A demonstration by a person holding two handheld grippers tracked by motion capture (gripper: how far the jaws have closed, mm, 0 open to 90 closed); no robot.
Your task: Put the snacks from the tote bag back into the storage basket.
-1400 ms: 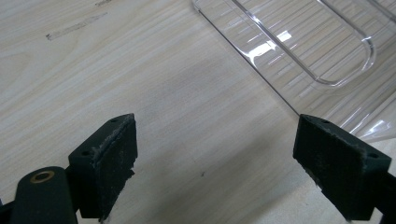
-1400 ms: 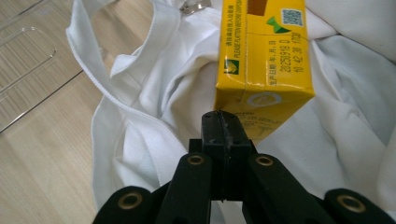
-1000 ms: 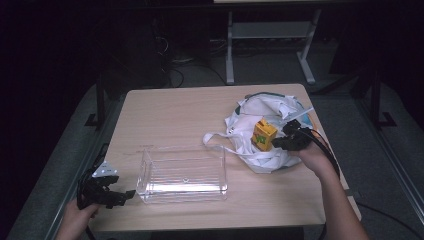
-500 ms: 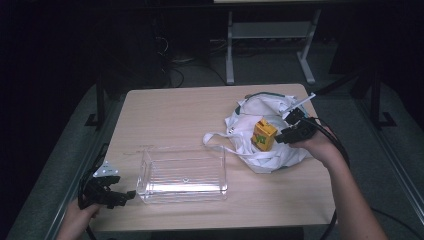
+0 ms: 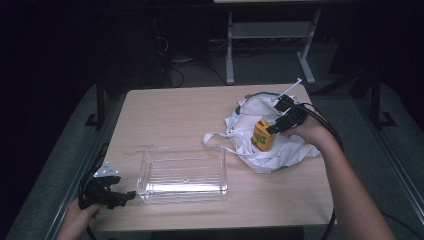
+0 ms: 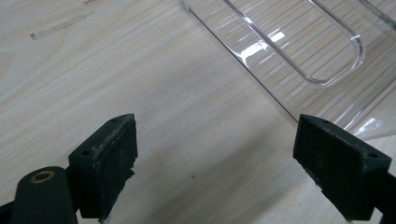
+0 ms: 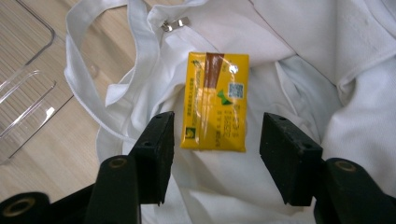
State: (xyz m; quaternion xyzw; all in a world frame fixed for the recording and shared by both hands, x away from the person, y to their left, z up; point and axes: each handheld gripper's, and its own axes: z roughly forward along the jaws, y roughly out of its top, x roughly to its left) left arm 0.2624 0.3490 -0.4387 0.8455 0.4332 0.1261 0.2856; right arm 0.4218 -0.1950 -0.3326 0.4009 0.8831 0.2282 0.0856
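Yellow packet [image 7: 215, 101] lies flat on the crumpled white cloth bag [image 7: 299, 56], and the right tool [image 7: 215, 156] hangs just above it, at the packet's six o'clock in the right gripper view. Its jaws have just been opening: they now stand apart, one on each side of the packet's lower end, pads off it, nothing pressed between them. From the high view the packet [image 5: 263, 135] looks to stand up on the bag [image 5: 250, 117], with the right tool [image 5: 274, 128] at its three o'clock, close beside it and held in the person's right hand [image 5: 305, 131].

The bag sits at the table's [image 5: 175, 115] three o'clock side, one strap trailing off toward nine o'clock across the wood. Past that strap, at about seven o'clock from the packet and well apart from it, rests a clear plastic tray [image 5: 182, 174]; its corner peeks into the right gripper view at ten o'clock [image 7: 23, 93].

Over at the table's near left corner, the left tool [image 5: 131, 195] rests just beside the tray's short wall. In the left gripper view its jaws gape wide over bare wood, gripping nothing, with the tray's wall [image 6: 299, 51] at one o'clock.
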